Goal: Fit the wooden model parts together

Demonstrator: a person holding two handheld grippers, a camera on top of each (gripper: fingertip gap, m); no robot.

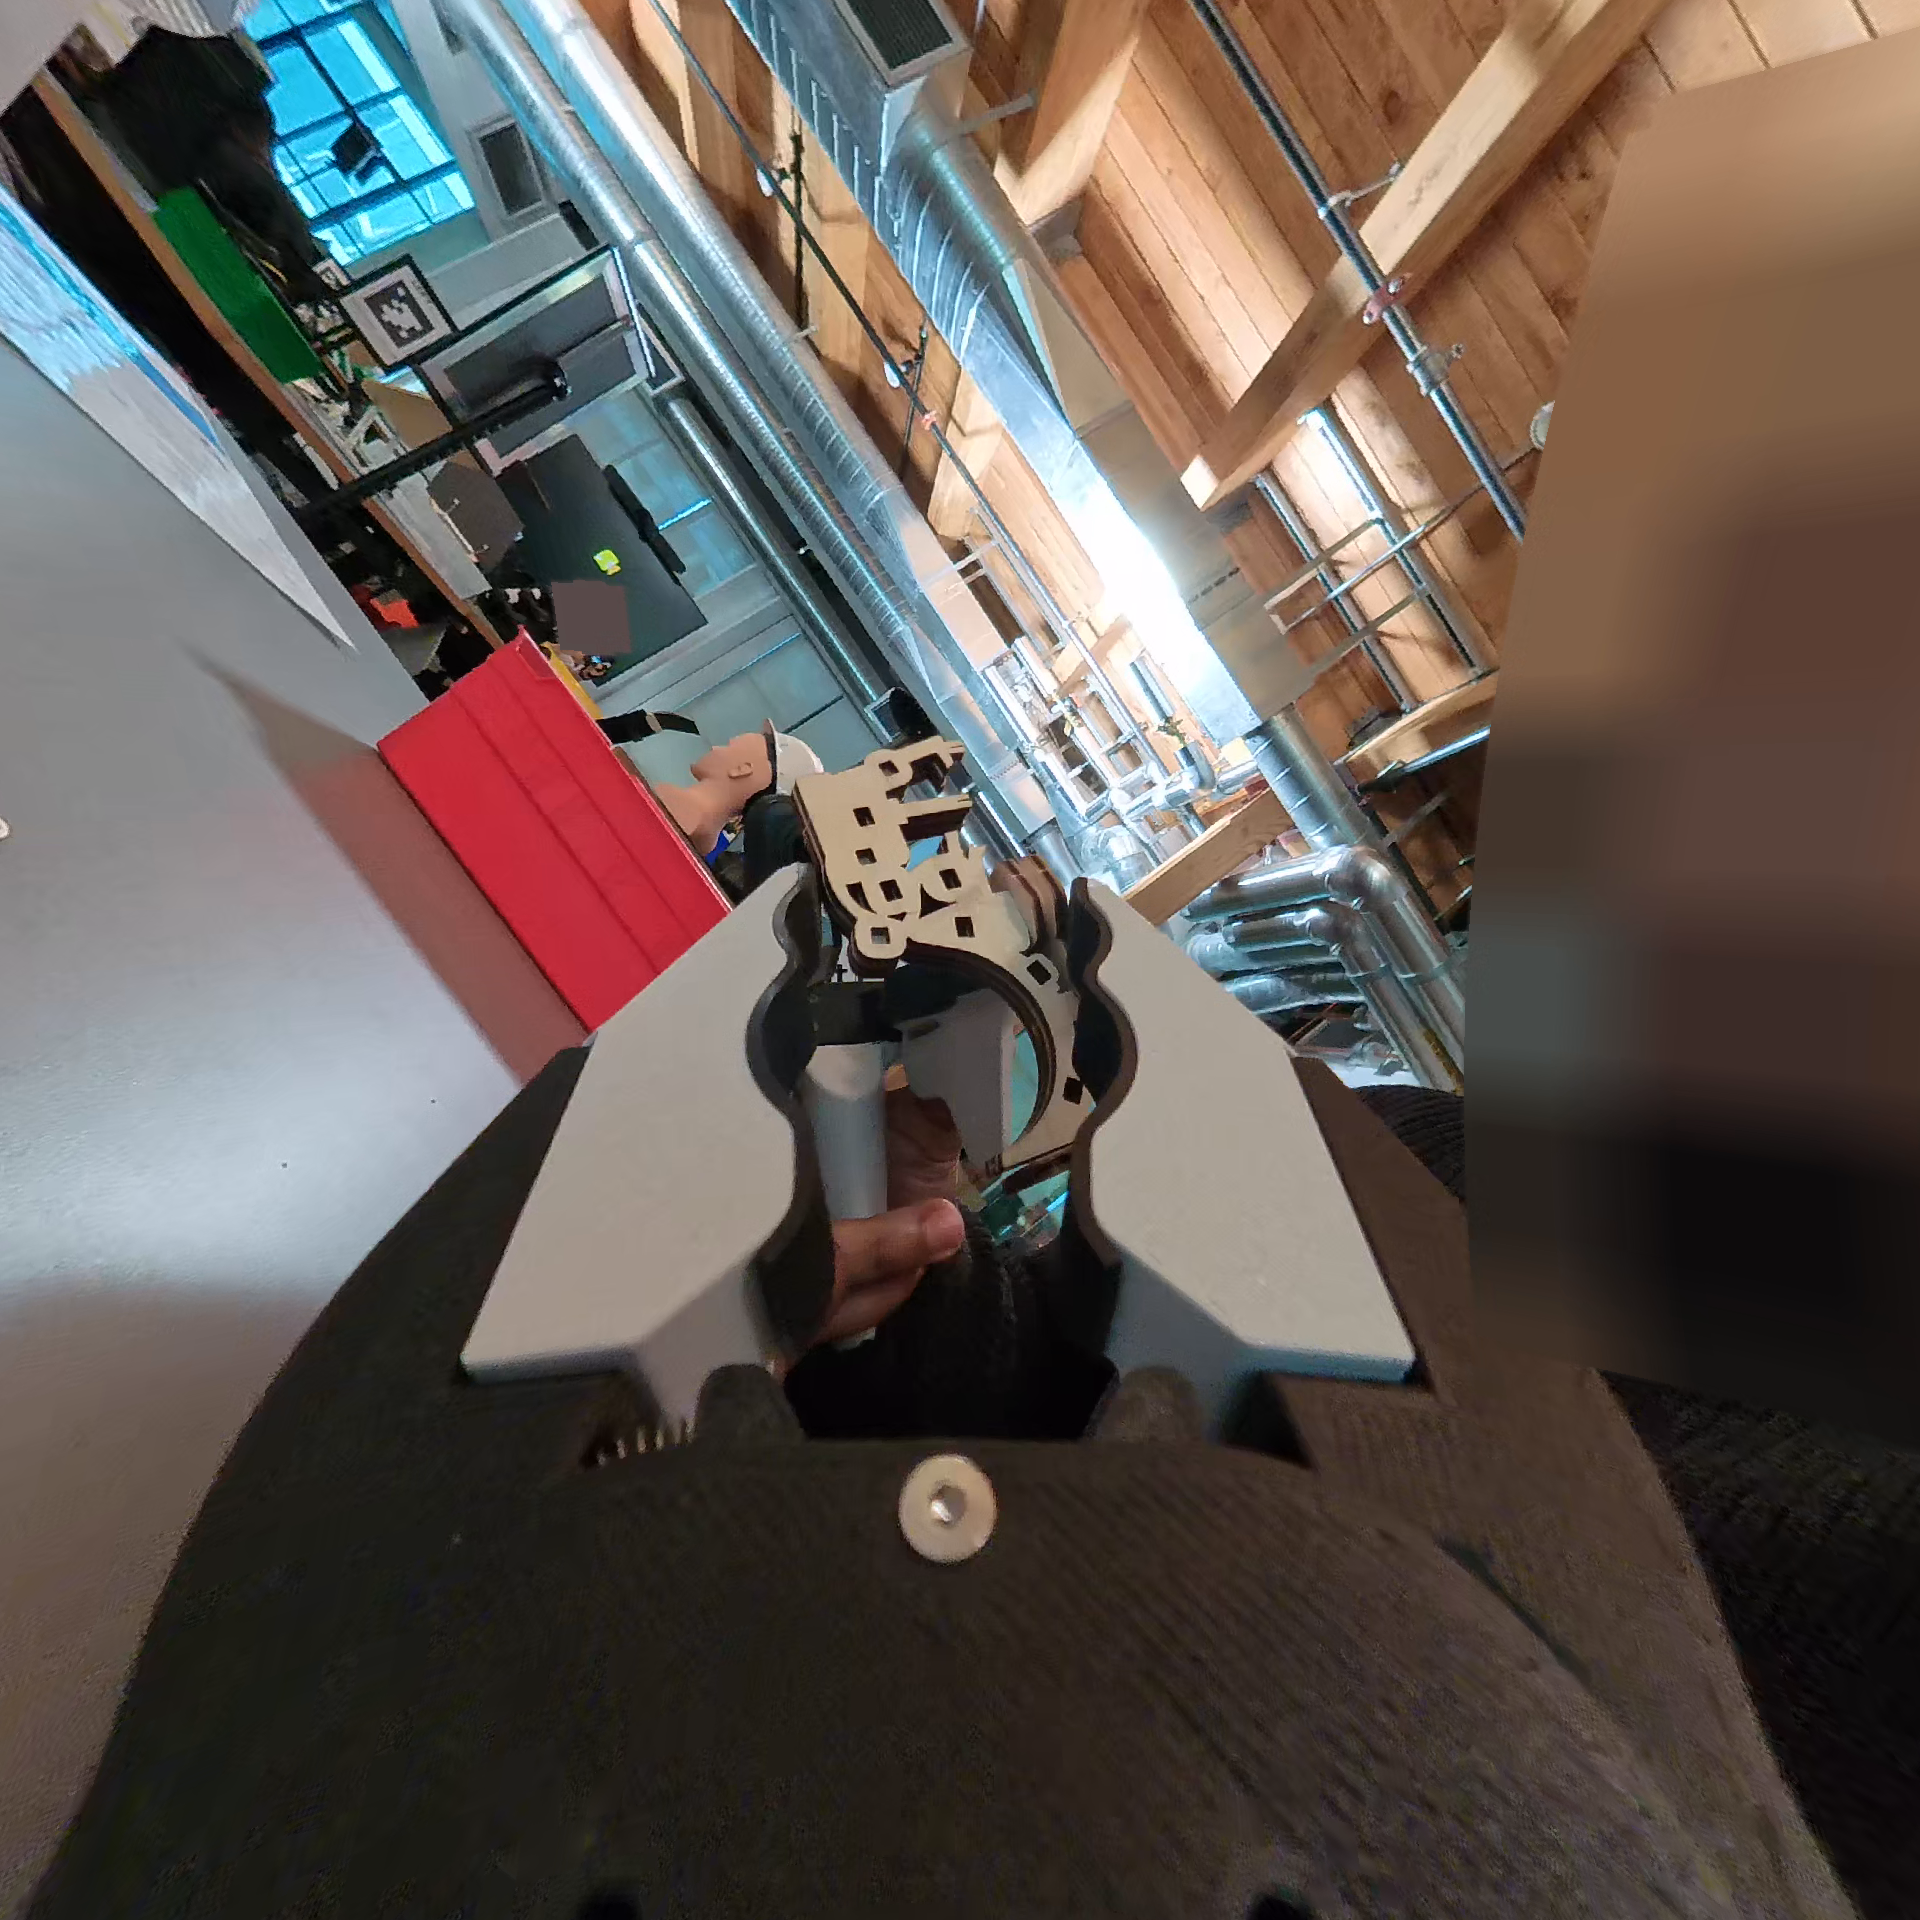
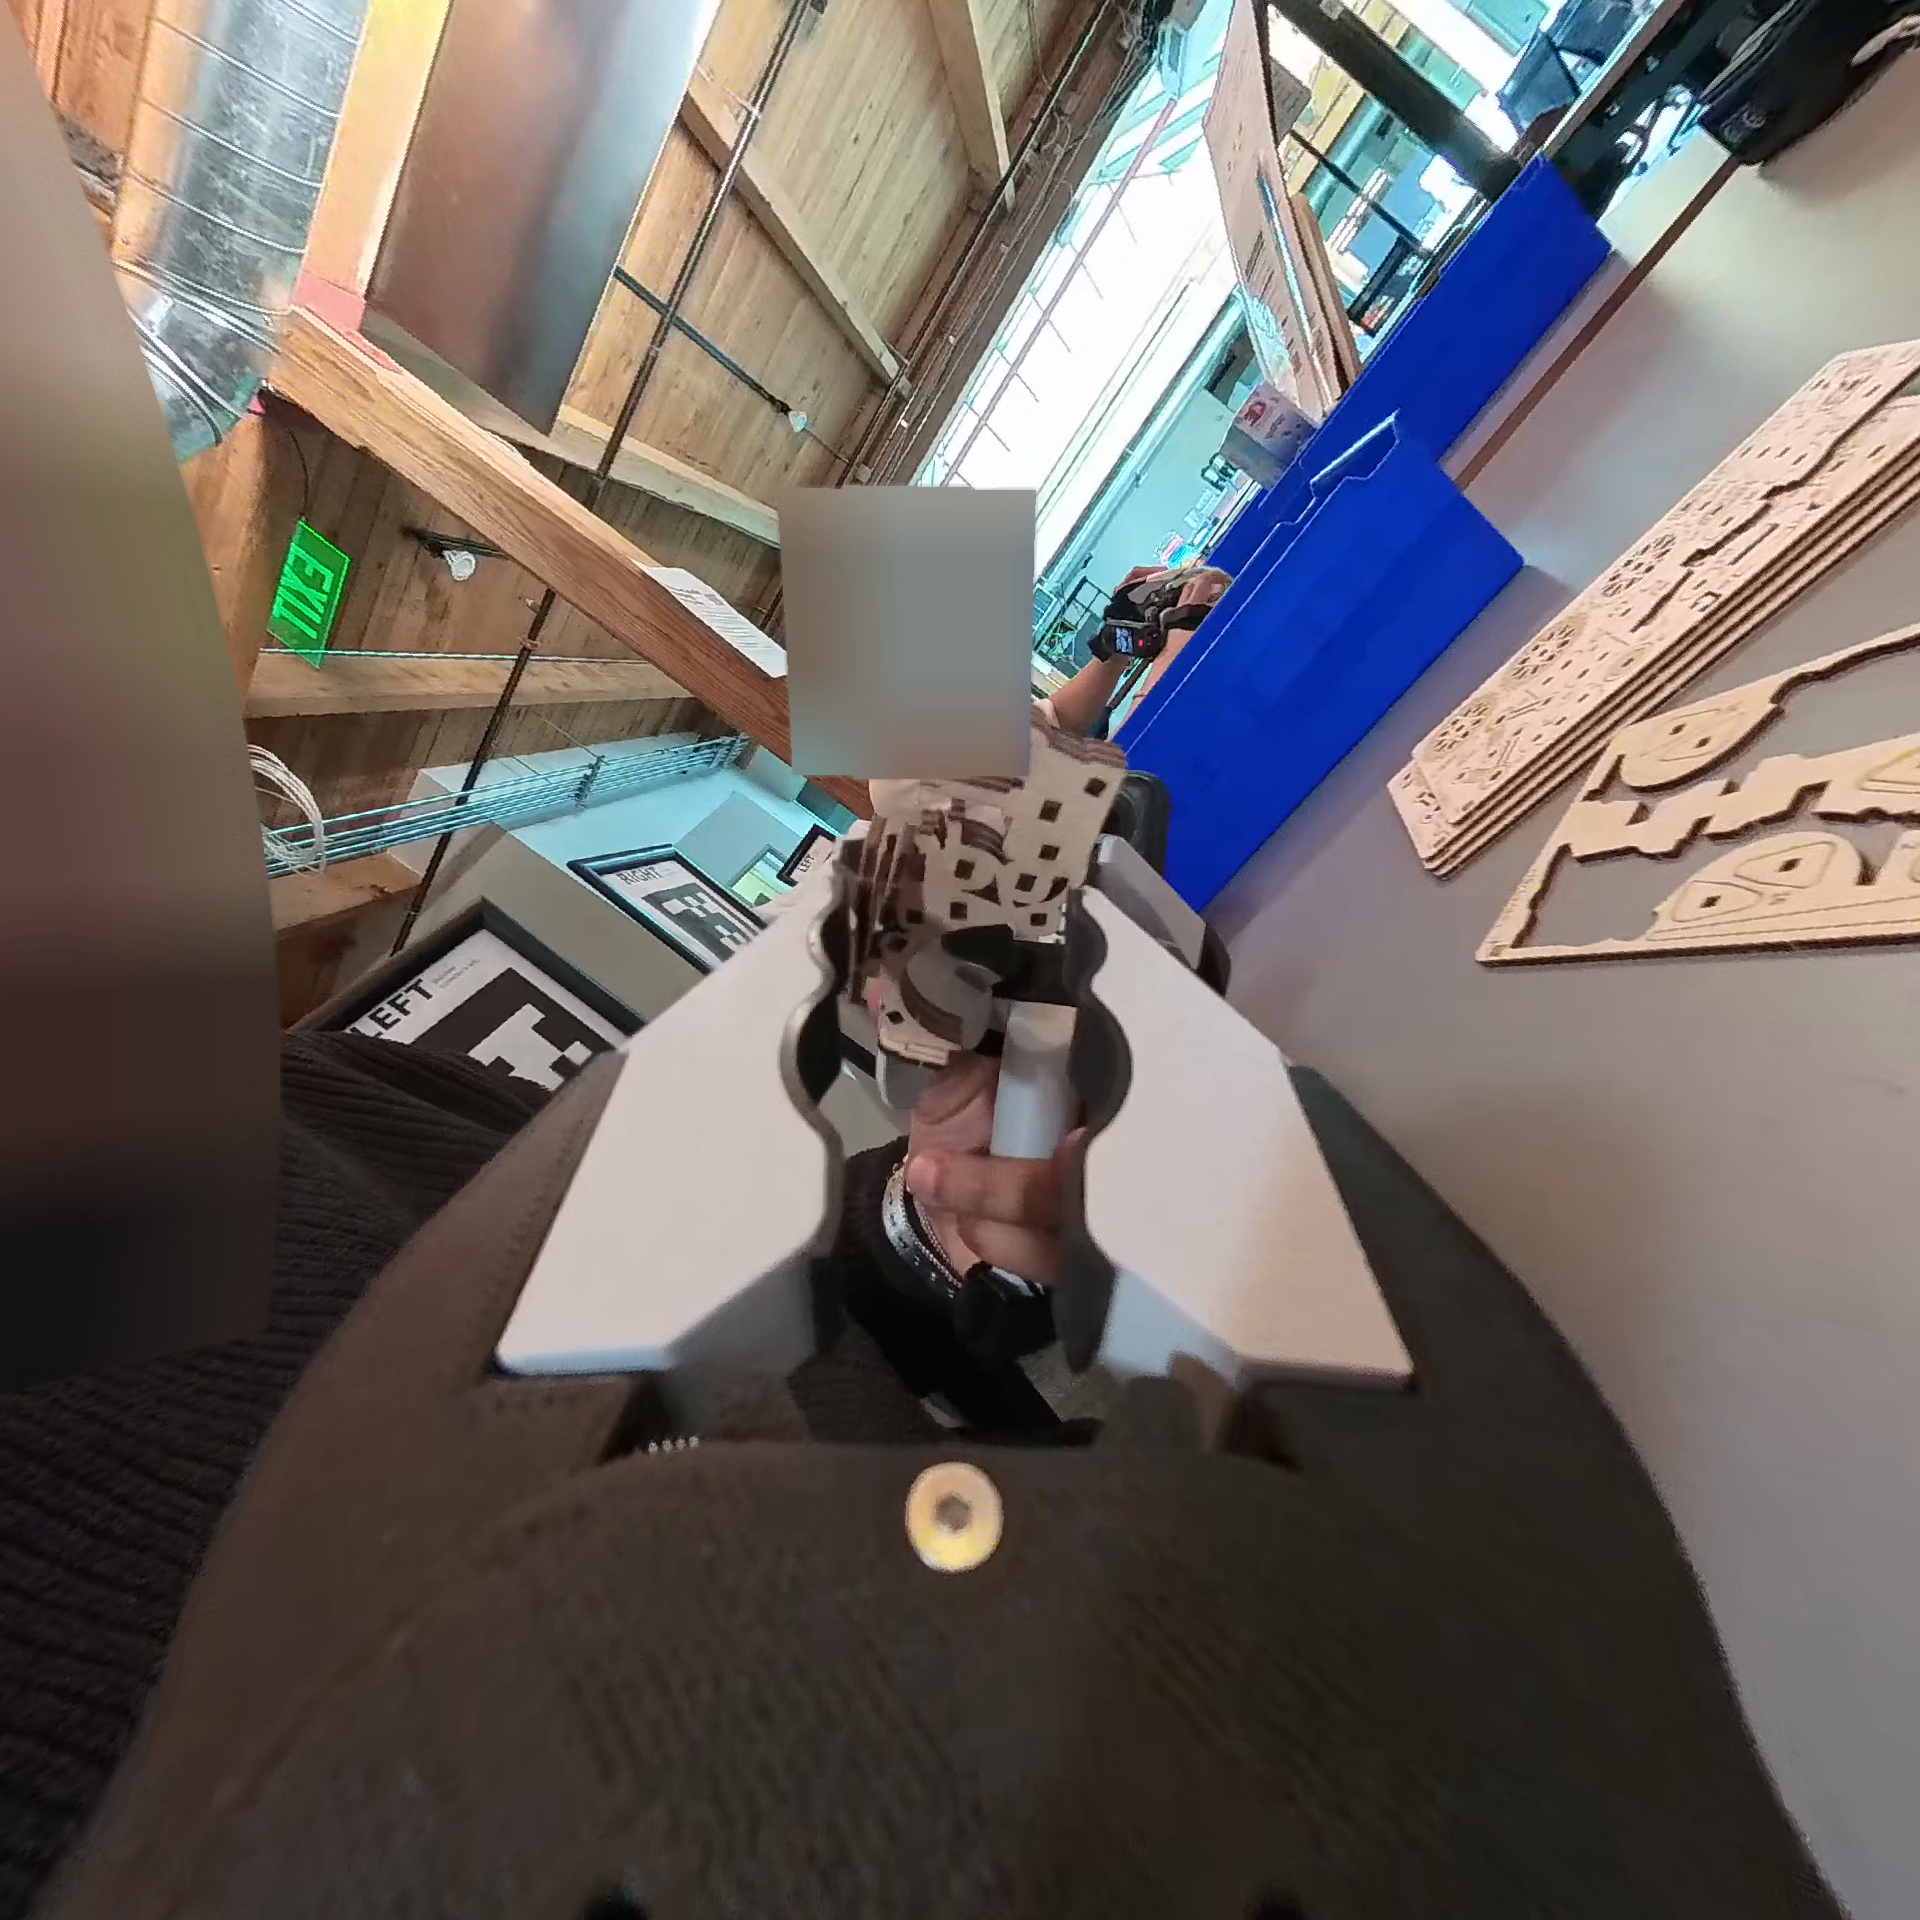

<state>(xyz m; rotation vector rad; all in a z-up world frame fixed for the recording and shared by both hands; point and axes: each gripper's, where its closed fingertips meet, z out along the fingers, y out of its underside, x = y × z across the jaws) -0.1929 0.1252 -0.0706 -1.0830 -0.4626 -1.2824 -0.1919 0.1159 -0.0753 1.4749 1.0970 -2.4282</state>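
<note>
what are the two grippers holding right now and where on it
Both the left gripper and right gripper clamp the wooden model assembly by its lower curved end.

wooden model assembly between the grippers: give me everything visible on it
The wooden model assembly is pale laser-cut plywood with dark burnt edges: several thin flat layers stacked together, pierced by small square holes and slots, with a curved arc piece at its lower end. It is held up in the air, tilted, well above the table. Both grippers clamp it from opposite sides: the left gripper and the right gripper, each with fingers closed on its edges.
</note>
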